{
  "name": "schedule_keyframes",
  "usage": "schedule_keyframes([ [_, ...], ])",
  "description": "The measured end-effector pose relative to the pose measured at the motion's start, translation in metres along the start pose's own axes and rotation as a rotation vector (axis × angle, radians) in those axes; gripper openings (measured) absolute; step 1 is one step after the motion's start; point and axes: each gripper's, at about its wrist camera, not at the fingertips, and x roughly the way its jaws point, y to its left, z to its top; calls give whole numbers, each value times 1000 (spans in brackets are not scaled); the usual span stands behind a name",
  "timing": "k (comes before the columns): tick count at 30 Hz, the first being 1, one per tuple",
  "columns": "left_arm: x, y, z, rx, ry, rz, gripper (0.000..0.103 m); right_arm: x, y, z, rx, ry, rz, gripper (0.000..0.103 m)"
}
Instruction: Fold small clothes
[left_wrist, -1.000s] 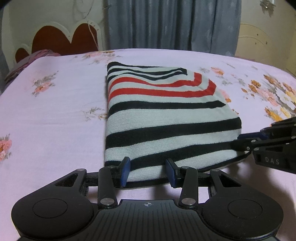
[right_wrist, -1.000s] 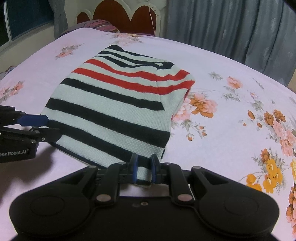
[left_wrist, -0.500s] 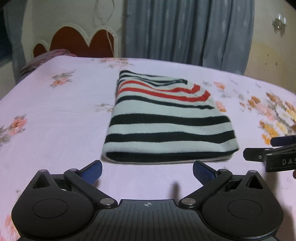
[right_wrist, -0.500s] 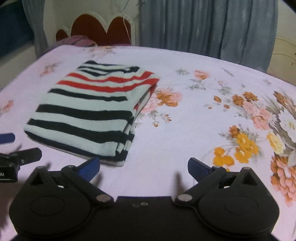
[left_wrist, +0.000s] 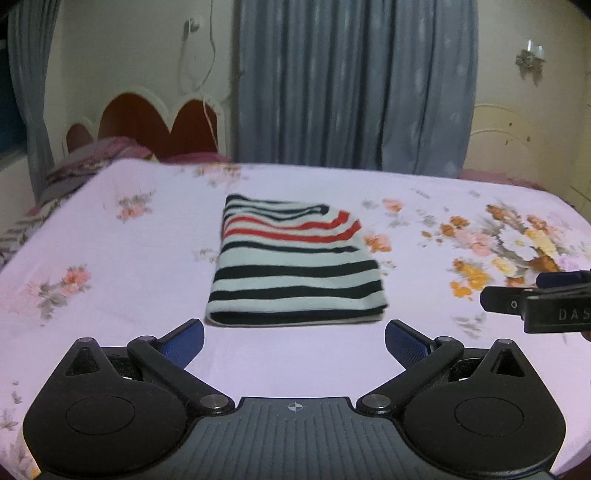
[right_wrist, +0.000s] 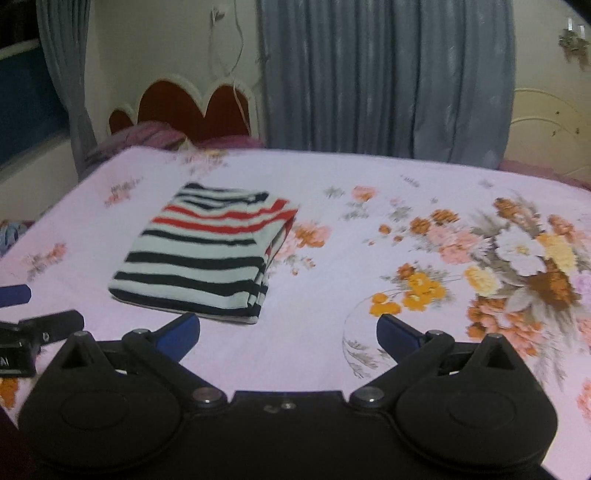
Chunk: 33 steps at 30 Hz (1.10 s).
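Note:
A folded striped garment (left_wrist: 295, 266), white with black and red bands, lies flat on the pink floral bedsheet (left_wrist: 110, 295). The same garment (right_wrist: 207, 254) shows left of centre in the right wrist view. My left gripper (left_wrist: 294, 341) hangs above the sheet on the near side of the garment, jaws wide open and empty. My right gripper (right_wrist: 288, 332) is likewise open with nothing between its fingers, short of the garment's near right corner. Each gripper's tips show at the edge of the other's view, the right gripper (left_wrist: 517, 299) and the left gripper (right_wrist: 37, 310).
A red scalloped headboard (left_wrist: 147, 122) and a dark pillow (left_wrist: 92, 158) stand at the bed's far left. Grey-blue curtains (left_wrist: 351, 85) hang behind the bed. Big orange and pink flower prints (right_wrist: 517, 258) cover the sheet to the right.
Both grippers let go of the garment's near edge, opened wide and drew back and up. The folded garment stays flat on the bed and looks farther away.

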Motion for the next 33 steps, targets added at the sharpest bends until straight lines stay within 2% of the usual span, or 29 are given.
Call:
schedule_keyframes([
  [6,-48,-7,-11,-8,-38,-46,103,-54,10,-7,-4,-67,-2,102],
  [15,-119,-3,-22,-19,-86,-50,103,-124,26,-29,16,-123,-10,102],
  [21,-146,10,-29,-29,-111,-41,103,-140,31,-42,19,-125,-29,102],
  [33,-159,4,-24,-18,-152,-40,103,-155,36,-41,1,-156,-25,102],
])
